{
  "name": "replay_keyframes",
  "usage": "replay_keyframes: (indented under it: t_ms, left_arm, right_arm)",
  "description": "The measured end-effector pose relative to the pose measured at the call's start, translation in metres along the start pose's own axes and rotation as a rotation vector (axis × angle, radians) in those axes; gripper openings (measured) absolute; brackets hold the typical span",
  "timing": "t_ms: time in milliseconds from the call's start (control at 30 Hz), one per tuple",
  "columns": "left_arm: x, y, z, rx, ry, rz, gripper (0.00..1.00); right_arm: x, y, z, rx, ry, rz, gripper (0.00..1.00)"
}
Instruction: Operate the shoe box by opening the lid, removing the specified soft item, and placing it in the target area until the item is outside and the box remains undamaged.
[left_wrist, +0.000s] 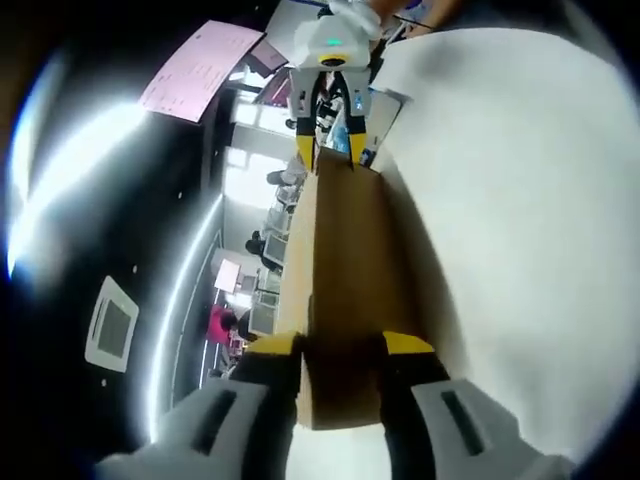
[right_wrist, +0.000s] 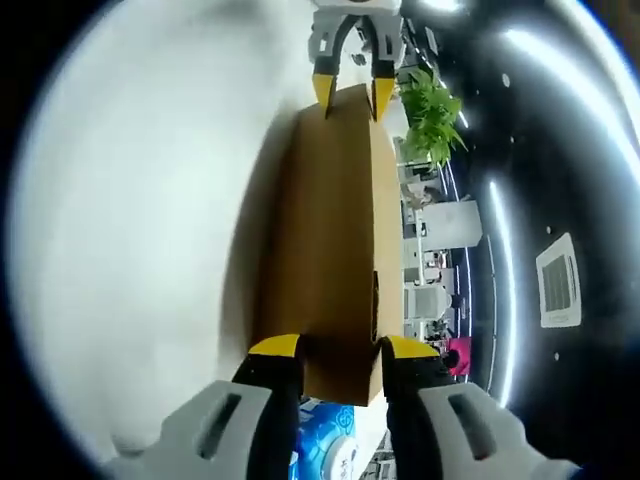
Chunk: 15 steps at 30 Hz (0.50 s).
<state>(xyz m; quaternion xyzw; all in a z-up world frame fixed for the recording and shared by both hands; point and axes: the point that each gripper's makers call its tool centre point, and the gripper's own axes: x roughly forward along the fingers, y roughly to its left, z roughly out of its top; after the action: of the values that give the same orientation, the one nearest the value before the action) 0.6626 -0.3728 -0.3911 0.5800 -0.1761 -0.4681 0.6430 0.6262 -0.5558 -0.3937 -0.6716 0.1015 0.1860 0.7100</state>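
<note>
Between the two grippers, the brown lid (left_wrist: 345, 290) hangs over the white desk (left_wrist: 520, 200). Left gripper (left_wrist: 340, 345) pinches one short end; right gripper (right_wrist: 340, 348) pinches the opposite end. Uneven pull or excess squeeze could bend or tear the cardboard; a loosened pinch could drop it.

My left claw (left_wrist: 340, 345) and right claw (right_wrist: 338, 348) each clamp an end of the shoe box (right_wrist: 335, 240), plain brown cardboard, matt and slightly fibrous (unprinted where I see it). My jaws look like smooth grey plastic with yellow tips. The bench (right_wrist: 130, 250) is matt white, smooth.
</note>
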Motion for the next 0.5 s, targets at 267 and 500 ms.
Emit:
replay_keyframes:
  t_ms: [267,500]
  left_arm:
    - [0.0008,0.0002,0.0003,0.003,-0.001,0.009,0.3]
    - [0.0003,-0.0001,0.0013,0.016,-0.001,0.014,0.3]
  right_arm:
    - [0.002,-0.0007,-0.0022,-0.015,0.004,-0.034,0.3]
    - [0.0006,-0.0008,-0.0016,-0.014,0.002,-0.051,0.29]
